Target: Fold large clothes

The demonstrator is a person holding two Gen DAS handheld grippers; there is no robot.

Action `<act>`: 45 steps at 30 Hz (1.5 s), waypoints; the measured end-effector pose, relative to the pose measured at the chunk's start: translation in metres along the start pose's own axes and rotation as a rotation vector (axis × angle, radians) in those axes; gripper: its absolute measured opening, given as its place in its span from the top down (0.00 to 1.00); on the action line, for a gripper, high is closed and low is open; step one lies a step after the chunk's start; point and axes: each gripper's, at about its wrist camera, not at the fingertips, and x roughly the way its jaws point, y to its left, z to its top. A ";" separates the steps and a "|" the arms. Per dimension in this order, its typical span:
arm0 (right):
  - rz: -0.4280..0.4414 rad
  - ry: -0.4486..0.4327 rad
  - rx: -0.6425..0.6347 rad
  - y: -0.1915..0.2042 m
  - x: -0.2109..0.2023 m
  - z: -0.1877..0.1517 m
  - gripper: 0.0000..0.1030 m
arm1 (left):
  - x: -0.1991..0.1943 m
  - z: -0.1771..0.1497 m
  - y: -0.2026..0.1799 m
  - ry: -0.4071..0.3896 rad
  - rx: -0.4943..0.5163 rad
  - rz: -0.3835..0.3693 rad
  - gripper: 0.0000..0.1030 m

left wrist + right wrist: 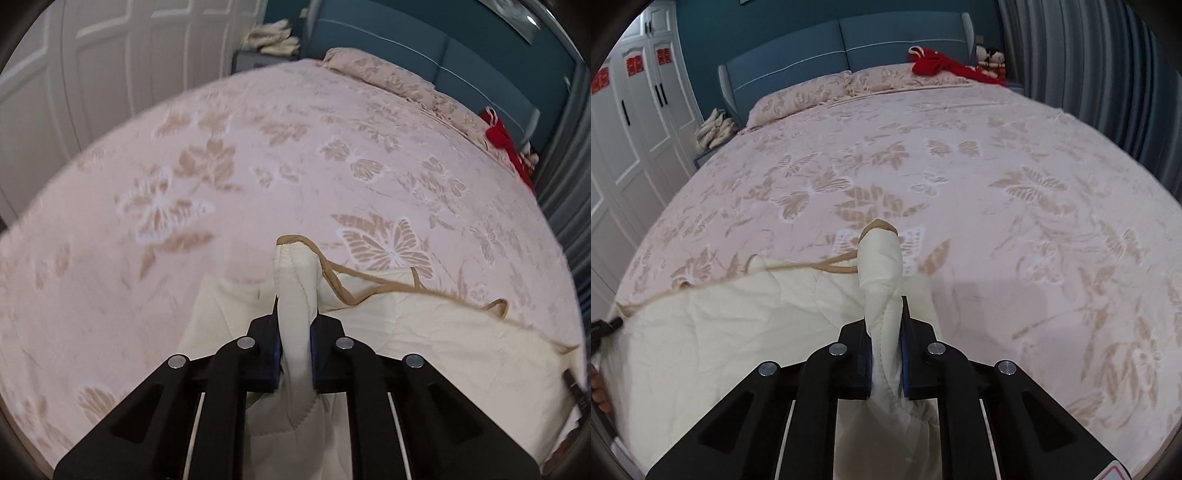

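Observation:
A cream quilted garment with tan edge binding (443, 339) hangs stretched between both grippers over the near edge of the bed. My left gripper (295, 332) is shut on one bunched corner of it, which sticks up past the fingers. My right gripper (886, 332) is shut on the other bunched corner; the cream garment (720, 332) spreads to the left in the right wrist view. The left gripper's tip shows at that view's left edge (605, 326).
The pink bed cover with butterfly print (997, 184) fills both views. Pillows (798, 96) and a red garment (942, 64) lie by the blue headboard (842, 40). White wardrobe doors (635, 122) stand on the left, grey curtains (1089, 55) on the right.

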 end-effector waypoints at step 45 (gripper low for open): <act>0.084 0.119 -0.355 0.209 0.019 -0.085 1.00 | -0.050 -0.094 0.107 0.083 -0.384 -0.101 0.27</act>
